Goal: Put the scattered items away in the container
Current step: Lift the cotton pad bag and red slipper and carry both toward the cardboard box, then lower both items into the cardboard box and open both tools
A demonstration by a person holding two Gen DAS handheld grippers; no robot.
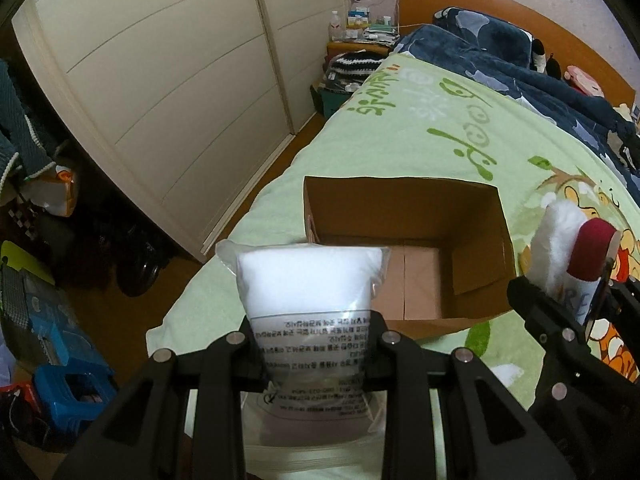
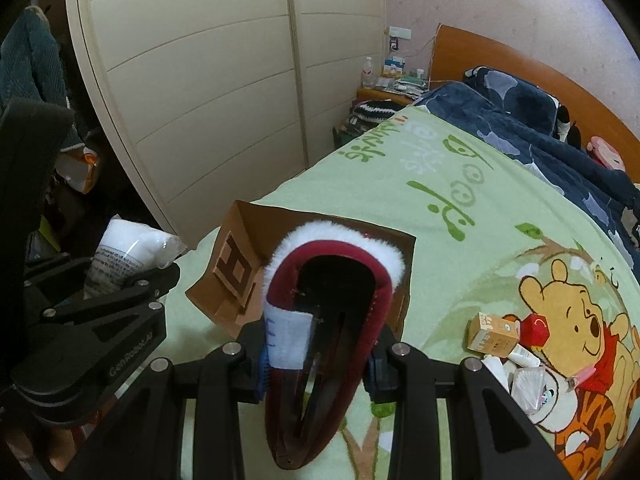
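Observation:
An open cardboard box (image 1: 404, 216) stands on the green blanket (image 1: 400, 120); it shows in the right wrist view too (image 2: 236, 268). My left gripper (image 1: 316, 340) is shut on a clear bag of white stuffing (image 1: 308, 280), held upright just before the box's near edge. The bag also shows in the right wrist view (image 2: 128, 252). My right gripper (image 2: 320, 352) is shut on a dark red headband with white fur trim (image 2: 332, 264), held up in front of the box. The right gripper and headband (image 1: 576, 252) show at the right of the left wrist view.
Several small items lie on the blanket at the right: a small tan carton (image 2: 494, 330), a red box (image 2: 536, 328), white tubes and packets (image 2: 520, 376). A white wardrobe (image 1: 160, 80) stands left. A dark blue quilt (image 1: 500, 56) and nightstand clutter (image 1: 360, 28) lie beyond.

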